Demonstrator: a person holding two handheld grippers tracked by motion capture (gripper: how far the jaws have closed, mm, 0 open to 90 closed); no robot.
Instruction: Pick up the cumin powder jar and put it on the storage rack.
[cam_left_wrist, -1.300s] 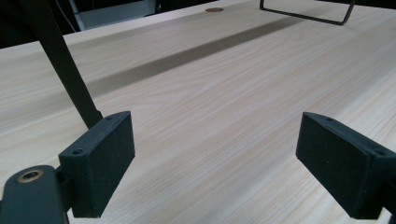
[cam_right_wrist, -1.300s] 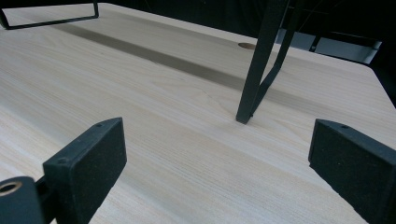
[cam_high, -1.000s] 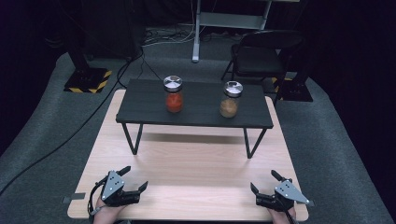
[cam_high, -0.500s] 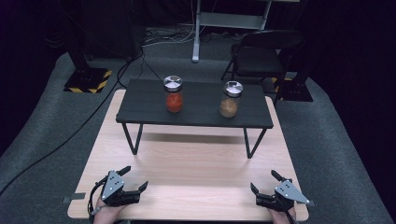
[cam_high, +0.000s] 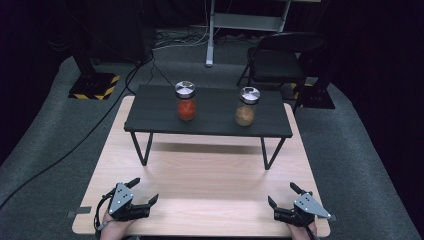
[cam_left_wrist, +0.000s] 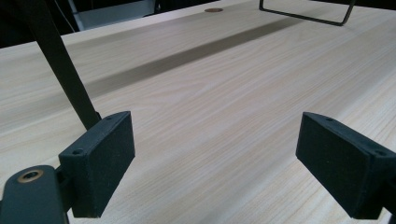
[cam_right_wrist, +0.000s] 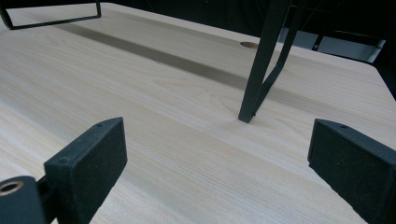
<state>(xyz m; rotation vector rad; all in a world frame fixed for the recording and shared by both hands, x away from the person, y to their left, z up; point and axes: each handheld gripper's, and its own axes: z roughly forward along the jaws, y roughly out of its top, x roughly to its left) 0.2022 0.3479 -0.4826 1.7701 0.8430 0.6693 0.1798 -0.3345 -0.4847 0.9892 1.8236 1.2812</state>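
Nothing has changed since the earlier frames. The left gripper (cam_high: 138, 192) rests at lower left and the right gripper (cam_high: 282, 195) at lower right of the pale wooden table (cam_high: 210, 175), both with jaws spread on nothing. The red-filled glass jar (cam_high: 186, 101) and brown-filled glass jar (cam_high: 246, 106) stand upper centre on the black raised shelf (cam_high: 210, 125).

Both grippers (cam_high: 134, 192) (cam_high: 282, 195) low — jaws wide

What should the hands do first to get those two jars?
Probably reach the left tongs forward and up toward the jar of red stuff. Both it and the jar of brown stuff stand far off on the black raised shelf, while both tongs, the right tongs too, rest open and empty at the near edge of the wooden table.
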